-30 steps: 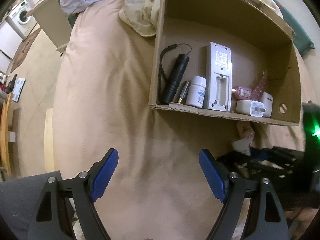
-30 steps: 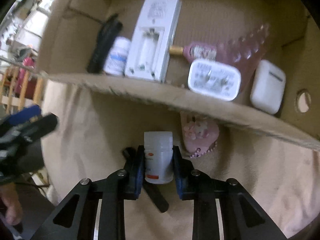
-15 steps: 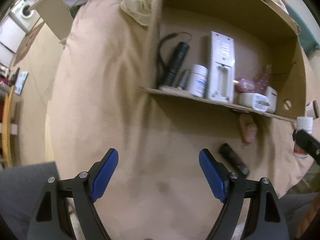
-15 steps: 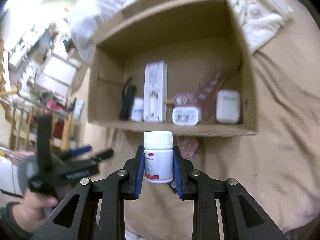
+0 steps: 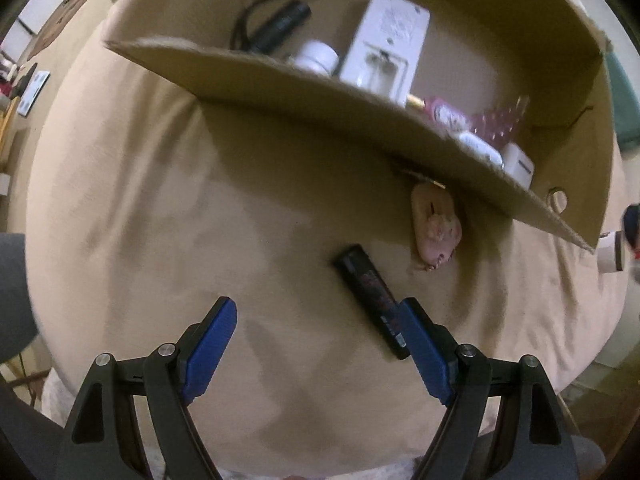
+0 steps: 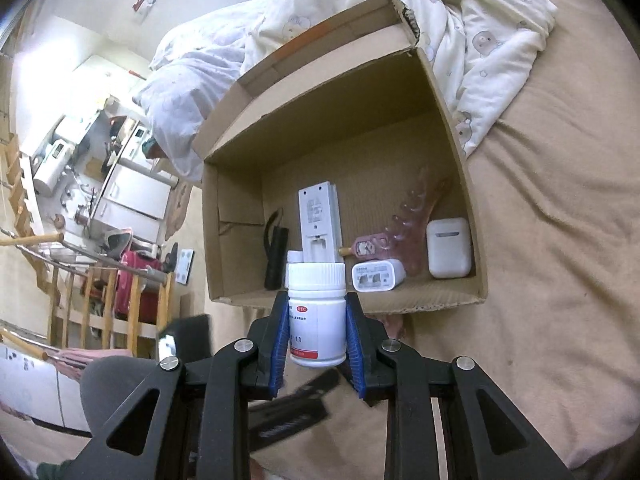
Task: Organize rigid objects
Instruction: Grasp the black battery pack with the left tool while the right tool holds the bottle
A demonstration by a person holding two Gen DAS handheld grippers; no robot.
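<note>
My right gripper [image 6: 317, 332] is shut on a white pill bottle [image 6: 317, 314] with a red band, held upright above the bed in front of the cardboard box [image 6: 460, 152]. The box holds a black flashlight [image 6: 276, 256], a white remote [image 6: 319, 220], a white charger [image 6: 378, 276], a white earbud case [image 6: 448, 252] and a pink item [image 6: 370, 246]. My left gripper [image 5: 316, 344] is open and empty, low over the tan bedspread. A black stick-shaped object [image 5: 370, 292] lies just ahead of its right finger. A pink ornament [image 5: 436, 228] lies beside the box wall [image 5: 280, 84].
A rumpled white quilt [image 6: 472, 28] lies behind the box. The bed edge drops to the floor on the left, with a wooden rack [image 6: 80, 280] and white appliances [image 6: 132, 196] beyond. The bottle held in the right gripper shows at the far right of the left wrist view [image 5: 610, 250].
My right gripper has lifted the pill bottle off the bed and pulled back from the box. My left gripper has moved forward and down toward the black stick-shaped object, still open.
</note>
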